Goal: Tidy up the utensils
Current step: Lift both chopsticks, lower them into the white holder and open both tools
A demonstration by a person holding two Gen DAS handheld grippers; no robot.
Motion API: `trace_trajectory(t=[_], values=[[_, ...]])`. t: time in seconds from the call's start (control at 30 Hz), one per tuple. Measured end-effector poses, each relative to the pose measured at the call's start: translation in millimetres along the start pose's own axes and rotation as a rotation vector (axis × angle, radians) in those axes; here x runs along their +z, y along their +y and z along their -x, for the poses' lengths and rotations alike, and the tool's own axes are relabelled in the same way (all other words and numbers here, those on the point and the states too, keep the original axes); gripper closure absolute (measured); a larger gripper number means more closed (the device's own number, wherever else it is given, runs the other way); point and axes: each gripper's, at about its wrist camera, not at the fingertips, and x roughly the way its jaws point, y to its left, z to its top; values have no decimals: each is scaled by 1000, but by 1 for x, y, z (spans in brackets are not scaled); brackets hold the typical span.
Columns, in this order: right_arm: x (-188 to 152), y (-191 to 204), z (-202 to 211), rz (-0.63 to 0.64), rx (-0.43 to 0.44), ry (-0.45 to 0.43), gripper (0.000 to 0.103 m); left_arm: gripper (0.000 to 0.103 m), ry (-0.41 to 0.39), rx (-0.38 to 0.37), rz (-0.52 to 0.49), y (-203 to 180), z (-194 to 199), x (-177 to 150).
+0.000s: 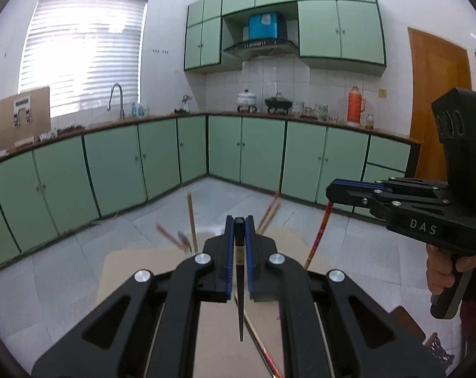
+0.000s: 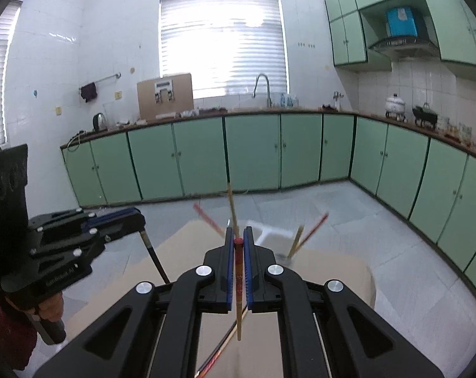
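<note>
The pale brown tabletop (image 1: 137,271) fills the lower middle of both wrist views, with a grey tiled floor beyond it. At its far edge stands a white square holder (image 2: 275,236), blurred, with several chopsticks leaning out of it at different angles: a tan one (image 2: 233,208) nearly upright, and red ones (image 2: 313,227) splayed to either side. One more red patterned chopstick (image 2: 220,346) lies flat on the tabletop beneath the grippers.

The left gripper (image 1: 239,223) has its blue-padded fingers pressed together on a black tapered chopstick (image 1: 240,299), pinched near its thick end so the thin tip hangs down above the tabletop. The right gripper (image 2: 238,236) is likewise closed on a red-and-tan patterned chopstick (image 2: 238,302), held at its red top with the pale tip pointing down. Both grippers are raised, near each other and short of the holder.

These sticks look light, stiff and smooth, so they would likely pivot or slide in a pinch rather than bend. Holding close to the thick end, as now, leaves the long tip free to swing; that tip probably needs careful aiming into the crowded holder, whose contents could be knocked.
</note>
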Motion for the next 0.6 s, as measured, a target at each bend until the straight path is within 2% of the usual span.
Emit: trace_trajectory(t=[0.2,0.33,0.47,0.6], values=[[56,-16,-7,-14,-30,-118,97,97,-101,10,1,2,-19,53],[83,-32,-26,-29,-61,-162,97,97,-163,50,-21,1,-40,82],[88,-45,-54,-26,-111,-163,97,97,-197,79,-22,3,-72,93],[76,-61,-91,-51,-126,-128,97,97,-179,137,-42,5,-111,84]])
